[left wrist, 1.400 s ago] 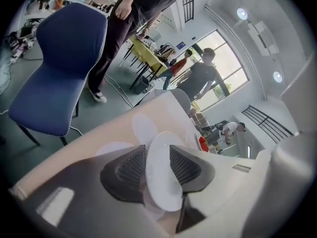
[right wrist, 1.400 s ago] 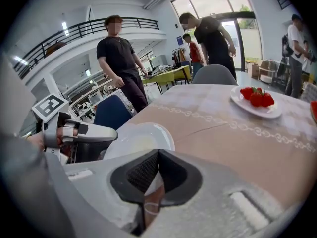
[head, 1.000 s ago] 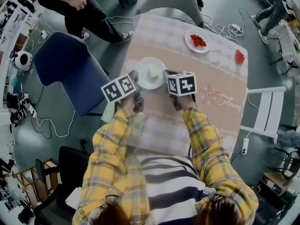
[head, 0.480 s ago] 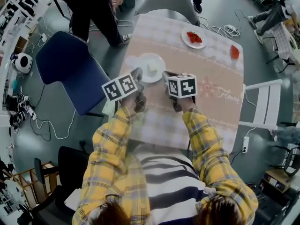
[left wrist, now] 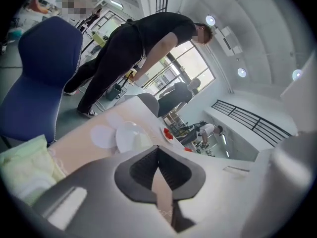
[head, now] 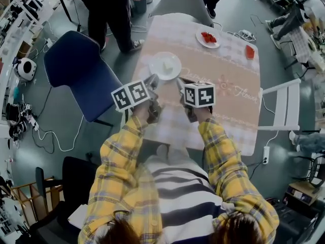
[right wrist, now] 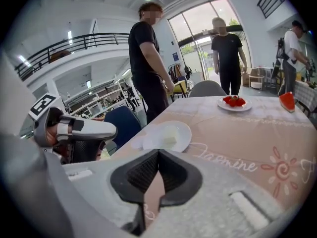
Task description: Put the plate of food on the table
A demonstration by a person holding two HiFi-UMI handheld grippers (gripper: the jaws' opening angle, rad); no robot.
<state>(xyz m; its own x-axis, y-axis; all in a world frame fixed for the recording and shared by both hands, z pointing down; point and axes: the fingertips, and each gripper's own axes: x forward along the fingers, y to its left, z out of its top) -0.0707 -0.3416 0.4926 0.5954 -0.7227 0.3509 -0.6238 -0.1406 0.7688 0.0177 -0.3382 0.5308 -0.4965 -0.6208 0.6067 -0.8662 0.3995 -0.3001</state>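
Observation:
A white plate (head: 173,68) with a pale piece of food (head: 166,65) rests on the pink-clothed table (head: 223,111), near its left edge. Both grippers hover side by side short of it, on my side. My left gripper (head: 153,80) is shut and empty, with the plate (left wrist: 126,133) ahead of its closed jaws (left wrist: 158,150). The right gripper (head: 180,83) is shut too, holding nothing; in its own view the jaws (right wrist: 158,153) meet and the plate (right wrist: 185,133) lies beyond them, apart. The left gripper (right wrist: 74,133) shows at that view's left.
A second plate with red food (head: 208,38) and a red slice (head: 249,52) sit at the table's far side. A blue chair (head: 76,75) stands left of the table, a grey chair (head: 183,1) at its far end, a white chair (head: 284,111) right. People stand beyond the table (right wrist: 148,58).
Both grippers have drawn back from the plate's two sides toward me and risen. The plate stays on the table, now apart from them. A person behind the blue chair has walked on.

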